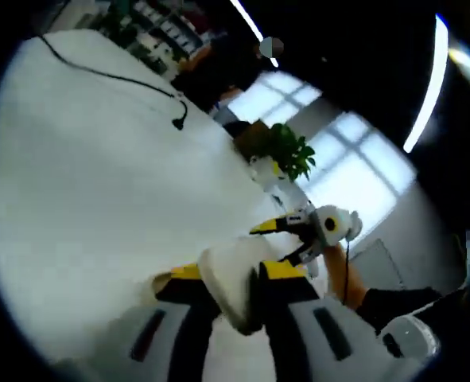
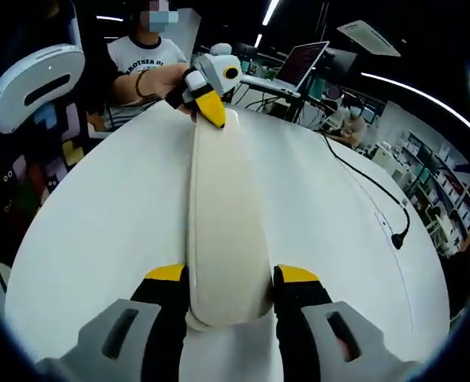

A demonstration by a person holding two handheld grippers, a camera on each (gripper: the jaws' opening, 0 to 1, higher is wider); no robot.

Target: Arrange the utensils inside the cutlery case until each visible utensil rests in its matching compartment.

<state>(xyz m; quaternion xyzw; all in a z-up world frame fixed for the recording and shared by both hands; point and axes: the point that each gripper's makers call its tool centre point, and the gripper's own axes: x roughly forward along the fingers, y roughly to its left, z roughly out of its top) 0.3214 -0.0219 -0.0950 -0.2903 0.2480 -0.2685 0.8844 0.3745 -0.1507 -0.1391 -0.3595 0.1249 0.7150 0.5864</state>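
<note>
Grippers on cream, closed case

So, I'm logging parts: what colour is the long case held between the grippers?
Cream-white long smooth cutlery case; the right gripper view shows it best.

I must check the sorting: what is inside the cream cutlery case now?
The cutlery case is closed and held at both ends by the right gripper and left gripper. Its contents are covered, so no utensil can be seen.
</note>
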